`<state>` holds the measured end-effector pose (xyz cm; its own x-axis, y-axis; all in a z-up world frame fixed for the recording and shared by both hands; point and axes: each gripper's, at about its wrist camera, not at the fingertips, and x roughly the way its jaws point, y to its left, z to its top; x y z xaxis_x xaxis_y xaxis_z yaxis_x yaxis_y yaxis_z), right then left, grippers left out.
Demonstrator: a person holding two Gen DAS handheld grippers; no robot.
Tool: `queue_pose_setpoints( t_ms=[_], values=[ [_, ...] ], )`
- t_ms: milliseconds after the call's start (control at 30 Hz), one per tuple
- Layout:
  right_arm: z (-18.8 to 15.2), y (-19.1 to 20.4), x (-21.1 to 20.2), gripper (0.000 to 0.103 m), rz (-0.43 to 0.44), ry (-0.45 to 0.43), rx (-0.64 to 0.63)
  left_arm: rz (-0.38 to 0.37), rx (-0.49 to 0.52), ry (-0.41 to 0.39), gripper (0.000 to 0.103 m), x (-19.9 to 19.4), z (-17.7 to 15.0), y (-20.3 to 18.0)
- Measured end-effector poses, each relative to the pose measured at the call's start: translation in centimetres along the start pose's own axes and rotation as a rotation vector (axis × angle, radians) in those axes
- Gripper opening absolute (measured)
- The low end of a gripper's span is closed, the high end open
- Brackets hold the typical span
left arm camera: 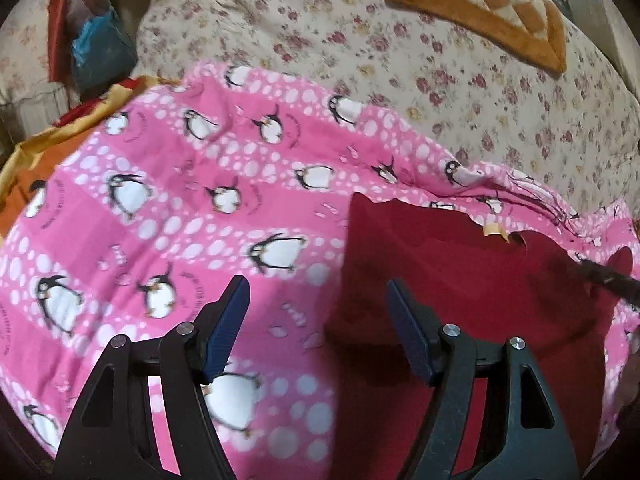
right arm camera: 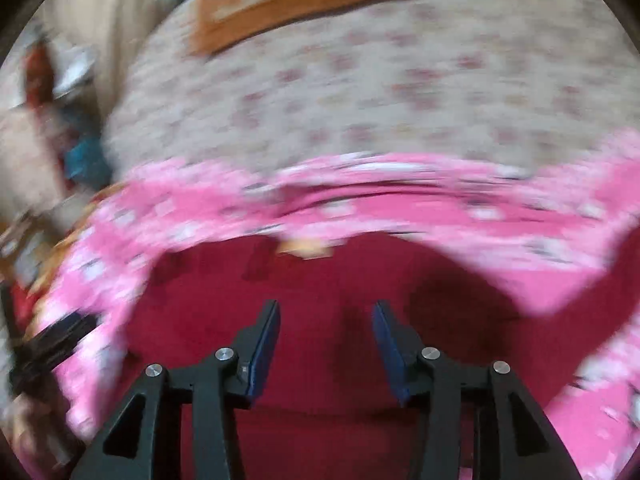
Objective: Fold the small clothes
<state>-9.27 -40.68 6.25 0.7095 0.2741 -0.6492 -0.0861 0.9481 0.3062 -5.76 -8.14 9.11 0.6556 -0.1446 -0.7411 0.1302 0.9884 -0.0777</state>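
A dark red small garment (left arm camera: 460, 280) lies flat on a pink penguin-print blanket (left arm camera: 180, 208); a yellow tag shows at its far edge. My left gripper (left arm camera: 318, 286) is open and empty, hovering over the garment's left edge. In the blurred right wrist view the red garment (right arm camera: 320, 280) fills the lower middle, and my right gripper (right arm camera: 326, 308) is open and empty above it. The tip of the right gripper (left arm camera: 608, 280) shows at the right edge of the left wrist view.
A floral quilt (left arm camera: 400, 72) covers the bed behind the blanket. An orange checked cushion (left arm camera: 492, 4) lies at the far right. Bags and clutter (left arm camera: 92, 40) stand at the far left. Orange and yellow cloth (left arm camera: 36, 152) lies under the blanket's left edge.
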Motion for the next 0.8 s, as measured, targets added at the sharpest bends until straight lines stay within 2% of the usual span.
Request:
queue_pose_setpoints(
  t_ms=[100, 167, 200, 300, 467, 500, 600, 733, 800],
  values=[
    [1.0, 4.7, 4.6, 0.046, 0.060, 0.079, -0.149, 0.019, 0.016, 0.053, 0.071, 2.5, -0.3, -0.9],
    [1.5, 6.9, 7.6, 0.046, 0.064, 0.110, -0.246, 0.055, 0.029, 0.117, 0.071, 4.8, -1.3, -1.0],
    [1.8, 7.8, 9.1, 0.046, 0.072, 0.130, -0.288, 0.050, 0.022, 0.136, 0.072, 5.5, -1.8, -0.7],
    [2.2, 9.5, 12.5, 0.046, 0.077, 0.162, -0.416, 0.016, -0.013, 0.125, 0.076, 5.8, -2.2, 0.0],
    [1.8, 8.8, 16.7, 0.046, 0.176, 0.299, -0.418, -0.001, -0.029, 0.124, 0.079, 6.3, -2.1, 0.5],
    [1.7, 9.1, 17.0, 0.045, 0.169, 0.292, -0.440, -0.001, -0.028, 0.124, 0.079, 6.3, -2.1, 0.4],
    [1.5, 9.3, 16.5, 0.016, 0.145, 0.257, -0.466, -0.001, -0.030, 0.122, 0.079, 6.4, -2.1, 0.5],
    [1.5, 9.4, 15.4, 0.005, 0.100, 0.219, -0.499, -0.005, -0.042, 0.120, 0.079, 6.5, -1.8, 0.6],
    [1.7, 8.9, 15.4, 0.005, 0.025, 0.184, -0.490, 0.001, -0.046, 0.113, 0.079, 6.5, -1.8, 0.4]
  ],
)
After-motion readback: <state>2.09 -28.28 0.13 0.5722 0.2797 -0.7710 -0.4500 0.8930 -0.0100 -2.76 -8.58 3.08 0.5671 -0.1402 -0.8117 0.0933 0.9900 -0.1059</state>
